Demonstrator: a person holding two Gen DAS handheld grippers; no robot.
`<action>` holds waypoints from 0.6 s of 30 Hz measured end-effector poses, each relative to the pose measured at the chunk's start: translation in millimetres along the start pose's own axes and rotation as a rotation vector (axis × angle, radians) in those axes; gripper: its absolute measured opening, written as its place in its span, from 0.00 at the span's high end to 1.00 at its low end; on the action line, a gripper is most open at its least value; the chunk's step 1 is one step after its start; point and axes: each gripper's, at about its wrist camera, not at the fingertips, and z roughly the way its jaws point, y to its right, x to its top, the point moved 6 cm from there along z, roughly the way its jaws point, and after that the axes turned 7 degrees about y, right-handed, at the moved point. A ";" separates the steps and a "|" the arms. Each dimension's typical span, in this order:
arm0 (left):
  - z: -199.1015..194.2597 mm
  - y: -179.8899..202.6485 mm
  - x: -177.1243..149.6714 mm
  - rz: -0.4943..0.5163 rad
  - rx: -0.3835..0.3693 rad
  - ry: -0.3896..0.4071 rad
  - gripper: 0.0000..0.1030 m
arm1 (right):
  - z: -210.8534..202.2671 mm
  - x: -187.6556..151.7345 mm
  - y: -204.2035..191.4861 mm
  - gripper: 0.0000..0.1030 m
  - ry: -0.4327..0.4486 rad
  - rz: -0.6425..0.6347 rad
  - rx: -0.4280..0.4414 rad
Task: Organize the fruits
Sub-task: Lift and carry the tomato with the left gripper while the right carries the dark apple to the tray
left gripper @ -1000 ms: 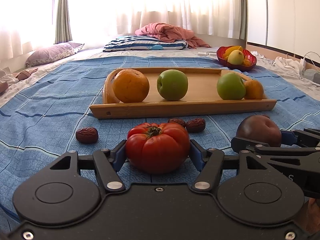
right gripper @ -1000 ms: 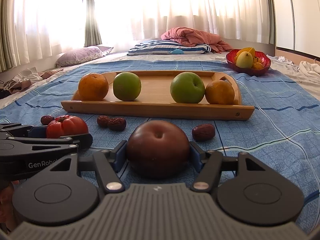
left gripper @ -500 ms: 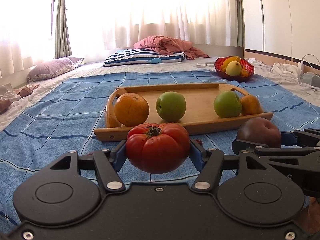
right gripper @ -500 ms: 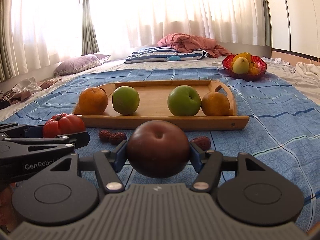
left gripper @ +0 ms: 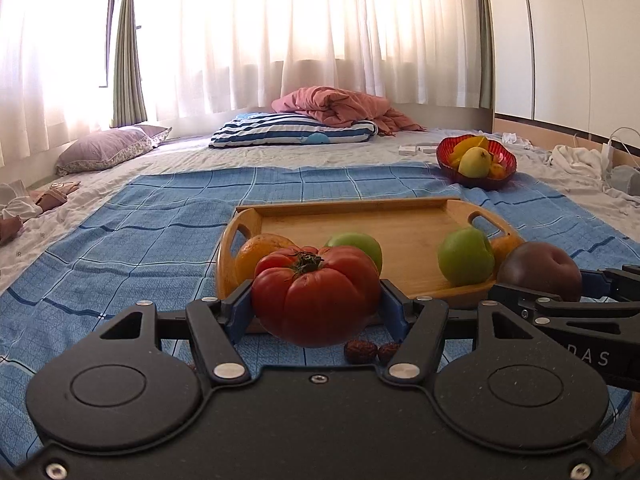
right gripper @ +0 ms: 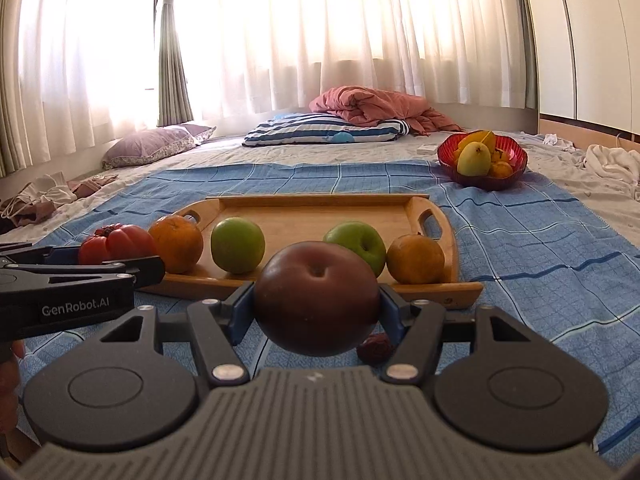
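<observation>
Now both fruits are off the blue blanket (left gripper: 120,248) and in the air: a second ago the tomato (left gripper: 316,296) and the dark red apple (right gripper: 316,300) sat low on the cloth, and since then each has risen until it hangs level with the near rim of the wooden tray (right gripper: 312,216). The left gripper (left gripper: 316,312) has its fingers clamped on the tomato's sides, and the right gripper (right gripper: 316,312) is clamped the same way on the apple, the two tools side by side. That suggests the lift is done and the carry forward over the rim comes next, most likely into the open wood behind the row already there: an orange (right gripper: 176,244), a green apple (right gripper: 238,244), a second green apple (right gripper: 356,246) and another orange (right gripper: 416,254). In the left view the tomato covers much of the nearer orange and green apple, and the right gripper's apple hides most of the far orange. Below the held fruits only parts of the small dried dates (left gripper: 360,351) show on the blanket, so their count is unclear. The red bowl (right gripper: 482,160) far back holds a pear and other fruit too small to name.
</observation>
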 end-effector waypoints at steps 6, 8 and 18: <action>9.7 0.8 18.0 -0.009 -0.009 0.016 0.40 | 6.6 11.6 3.3 0.36 0.006 0.002 -0.006; 13.3 0.5 22.9 -0.016 -0.017 0.015 0.40 | 9.1 15.6 3.9 0.36 0.008 0.007 -0.002; 33.6 -5.4 40.3 -0.039 -0.021 0.007 0.40 | 23.2 34.0 11.7 0.36 0.014 0.010 -0.009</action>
